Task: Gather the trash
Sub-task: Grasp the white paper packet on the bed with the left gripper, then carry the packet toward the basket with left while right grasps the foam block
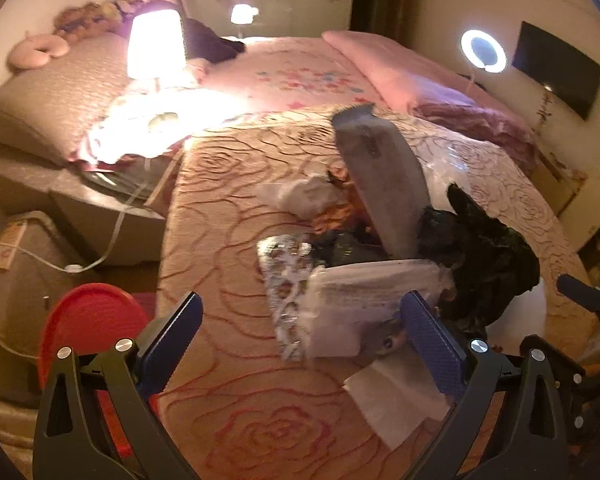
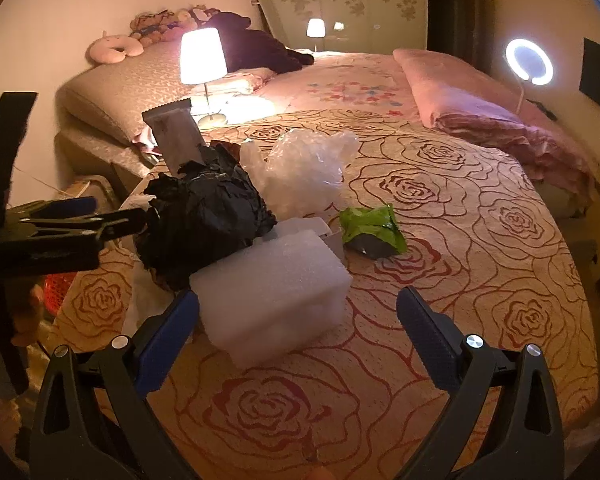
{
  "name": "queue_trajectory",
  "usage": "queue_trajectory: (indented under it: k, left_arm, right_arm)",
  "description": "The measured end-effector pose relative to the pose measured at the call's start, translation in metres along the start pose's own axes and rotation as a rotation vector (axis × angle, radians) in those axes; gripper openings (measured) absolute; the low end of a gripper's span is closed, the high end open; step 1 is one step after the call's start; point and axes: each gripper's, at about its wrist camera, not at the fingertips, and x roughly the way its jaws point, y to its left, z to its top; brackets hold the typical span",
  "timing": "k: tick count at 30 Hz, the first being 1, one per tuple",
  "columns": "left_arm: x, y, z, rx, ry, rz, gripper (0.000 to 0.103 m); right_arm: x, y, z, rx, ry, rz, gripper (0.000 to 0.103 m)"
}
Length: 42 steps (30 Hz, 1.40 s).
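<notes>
Trash lies heaped on the bed [image 2: 440, 320], so I read it left to right from my right wrist view. Furthest left, my left gripper [image 1: 300, 344] comes in from the side, jaws spread and holding nothing. Next stands a grey pouch [image 2: 176, 136], upright behind the black bag [image 2: 204, 220]. The bag is crumpled and touches a white foam block [image 2: 272, 292] in front of it. Behind the block sits clear plastic [image 2: 304, 168], and to the right, apart from the heap, a green wrapper [image 2: 372, 228]. My right gripper [image 2: 298, 336] is also released and empty, with the block just ahead between its fingers.

From the left wrist view, a white packet [image 1: 364, 300] lies ahead of the left gripper, against the black bag, with a paper sheet [image 1: 396, 404] nearer. A red bin [image 1: 88, 320] shows off the bed's left edge.

I judge collection has barely begun: nothing is gripped. Next I would ease the right gripper forward around the block and clench gently, since foam likely crushes.
</notes>
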Motion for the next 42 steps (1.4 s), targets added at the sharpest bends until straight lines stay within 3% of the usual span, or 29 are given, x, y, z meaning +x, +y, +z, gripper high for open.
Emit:
queue_trajectory:
  k: [3,5,6,8,11,18,28,32,38,42]
  left_arm:
    - [0.002,-0.001,-0.001,-0.015,0.006,-0.068,0.072]
    - [0.002,-0.001,-0.002,-0.025,0.004,-0.115,0.049]
    - [0.001,0.0,-0.003,-0.029,0.003,-0.136,0.046]
    - [0.0,-0.002,-0.005,-0.027,-0.001,-0.147,0.028]
    - [-0.002,-0.001,-0.007,-0.038,-0.005,-0.165,0.014]
    - [-0.024,0.002,-0.017,-0.055,-0.051,-0.16,0.011]
    - [-0.075,0.017,-0.031,-0.101,-0.152,-0.054,0.009]
    - [-0.083,0.016,-0.035,-0.097,-0.168,-0.029,0.009]
    - [-0.087,0.021,-0.041,-0.119,-0.176,-0.019,0.009]
    - [-0.097,0.027,-0.047,-0.139,-0.194,-0.006,0.009]
  right_arm:
    - [0.001,0.001,0.001,-0.007,0.001,0.008,0.096]
    - [0.002,0.0,0.001,-0.008,0.005,0.014,0.096]
    - [0.002,0.0,0.0,-0.009,0.007,0.019,0.096]
    - [0.002,-0.001,0.0,-0.007,0.012,0.025,0.096]
    - [0.002,-0.004,-0.002,-0.002,0.021,0.035,0.096]
    - [-0.008,-0.004,0.001,-0.012,-0.002,0.032,0.096]
    - [0.003,-0.001,-0.003,-0.034,0.031,0.041,0.096]
    - [0.007,-0.002,-0.003,-0.046,0.029,0.084,0.077]
    - [0.0,0.003,-0.002,-0.072,0.018,0.094,0.074]
    - [-0.022,-0.002,0.007,-0.066,-0.036,0.092,0.074]
